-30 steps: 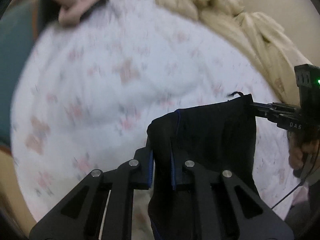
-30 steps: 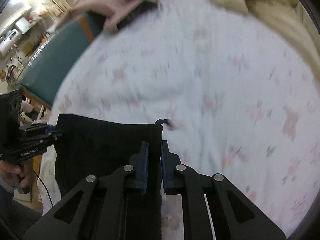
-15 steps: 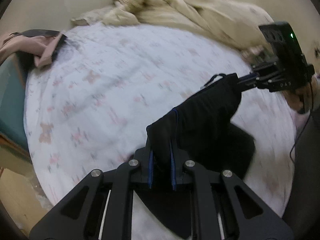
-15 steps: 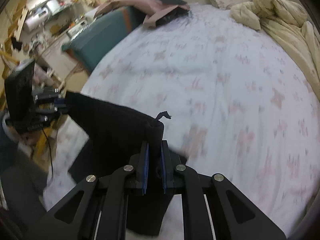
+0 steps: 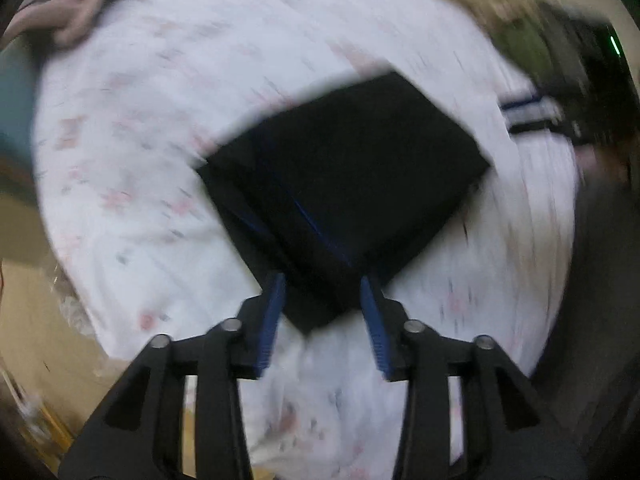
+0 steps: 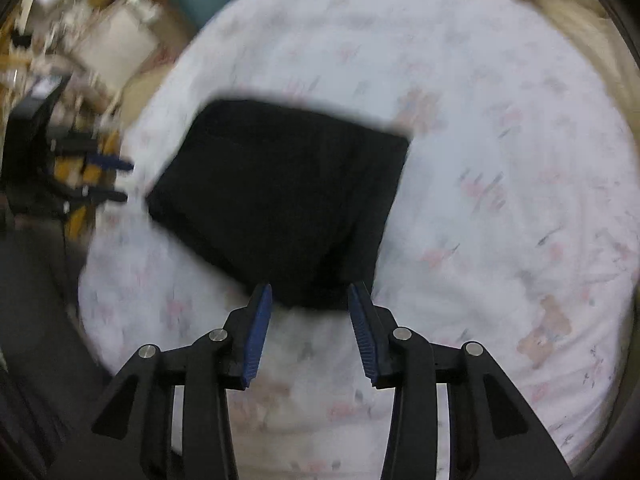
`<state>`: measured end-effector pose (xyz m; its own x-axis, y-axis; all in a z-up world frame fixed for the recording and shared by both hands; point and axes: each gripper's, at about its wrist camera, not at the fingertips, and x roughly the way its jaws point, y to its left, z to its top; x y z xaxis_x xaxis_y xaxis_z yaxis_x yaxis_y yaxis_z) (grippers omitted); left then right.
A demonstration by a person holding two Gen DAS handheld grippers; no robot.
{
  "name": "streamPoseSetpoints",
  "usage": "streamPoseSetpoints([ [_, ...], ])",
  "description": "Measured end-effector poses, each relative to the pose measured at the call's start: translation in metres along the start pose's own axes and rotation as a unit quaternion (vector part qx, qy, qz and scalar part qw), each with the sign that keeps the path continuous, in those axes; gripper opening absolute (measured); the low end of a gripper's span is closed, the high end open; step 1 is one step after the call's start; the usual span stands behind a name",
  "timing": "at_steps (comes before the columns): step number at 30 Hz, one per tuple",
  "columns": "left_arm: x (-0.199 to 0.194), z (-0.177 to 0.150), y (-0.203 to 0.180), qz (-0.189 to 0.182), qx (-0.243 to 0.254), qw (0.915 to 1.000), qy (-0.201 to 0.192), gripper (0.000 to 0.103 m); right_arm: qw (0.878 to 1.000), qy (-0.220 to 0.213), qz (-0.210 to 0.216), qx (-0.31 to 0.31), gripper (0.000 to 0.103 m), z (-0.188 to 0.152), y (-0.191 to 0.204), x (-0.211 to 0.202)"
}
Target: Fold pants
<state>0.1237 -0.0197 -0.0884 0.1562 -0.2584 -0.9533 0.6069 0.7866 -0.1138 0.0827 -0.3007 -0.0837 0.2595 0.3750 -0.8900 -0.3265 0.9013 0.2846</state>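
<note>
The black pants point(image 5: 352, 184) lie folded into a flat, roughly square bundle on the white floral bed sheet point(image 5: 132, 152). They also show in the right wrist view point(image 6: 280, 200). My left gripper point(image 5: 323, 280) is open and empty, just above the bundle's near corner. My right gripper point(image 6: 310, 290) is open and empty, just above the bundle's near edge. Each gripper shows blurred in the other's view: the right one point(image 5: 532, 114) and the left one point(image 6: 108, 180). Both views are motion-blurred.
A cream blanket point(image 6: 576, 4) is bunched along the far side of the bed. Pink and dark clothes point(image 5: 68, 16) lie at the far left corner. A teal piece of furniture point(image 5: 14, 100) stands beside the bed, with cluttered room point(image 6: 60, 40) beyond.
Both grippers held the pants up by their top edge; now the pants lie folded on the sheet and both grippers have opened and pulled back.
</note>
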Motion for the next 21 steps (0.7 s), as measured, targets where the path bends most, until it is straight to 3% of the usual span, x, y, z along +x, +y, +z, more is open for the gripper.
streamPoseSetpoints([
  [2, 0.001, 0.011, 0.012, 0.007, -0.071, 0.9967, -0.038, 0.045, 0.999, -0.021, 0.0, 0.037, 0.04, 0.011, -0.004, 0.008],
  [4, 0.013, 0.018, 0.016, 0.004, -0.144, 0.9881, -0.053, 0.045, 0.999, -0.021, 0.002, 0.047, 0.027, 0.018, -0.001, 0.025],
  [5, 0.022, 0.019, 0.015, -0.007, -0.168, 0.9844, -0.053, 0.045, 0.999, -0.011, 0.005, 0.044, 0.025, 0.021, 0.003, 0.036],
  [7, 0.047, 0.018, 0.008, -0.015, -0.175, 0.9841, -0.024, 0.045, 0.999, 0.015, 0.002, 0.031, 0.025, 0.018, 0.009, 0.055],
  [9, 0.073, 0.007, 0.001, 0.003, -0.164, 0.9861, 0.028, 0.046, 0.998, 0.062, -0.015, 0.014, 0.025, 0.007, 0.016, 0.078],
  [11, 0.078, -0.002, 0.002, -0.007, -0.16, 0.9863, 0.039, 0.047, 0.994, 0.102, -0.025, 0.009, 0.024, -0.003, 0.013, 0.092],
  [13, 0.074, -0.004, 0.004, -0.007, -0.163, 0.9855, 0.048, 0.047, 0.993, 0.111, -0.019, 0.018, 0.024, -0.006, 0.01, 0.089],
  [15, 0.062, -0.005, 0.014, -0.016, -0.183, 0.9818, 0.049, 0.047, 0.995, 0.093, -0.003, 0.038, 0.024, -0.002, 0.005, 0.073],
  [18, 0.04, -0.002, 0.031, -0.019, -0.213, 0.9769, 0.01, 0.047, 0.998, 0.032, 0.011, 0.062, 0.03, 0.014, -0.009, 0.048],
  [19, 0.034, 0.002, 0.037, -0.01, -0.216, 0.9763, -0.008, 0.048, 0.997, 0.017, 0.014, 0.073, 0.039, 0.018, -0.015, 0.044],
  [21, 0.03, 0.01, 0.052, 0.022, -0.228, 0.9729, -0.035, 0.06, 0.993, -0.01, 0.019, 0.115, 0.063, 0.028, -0.033, 0.041],
])
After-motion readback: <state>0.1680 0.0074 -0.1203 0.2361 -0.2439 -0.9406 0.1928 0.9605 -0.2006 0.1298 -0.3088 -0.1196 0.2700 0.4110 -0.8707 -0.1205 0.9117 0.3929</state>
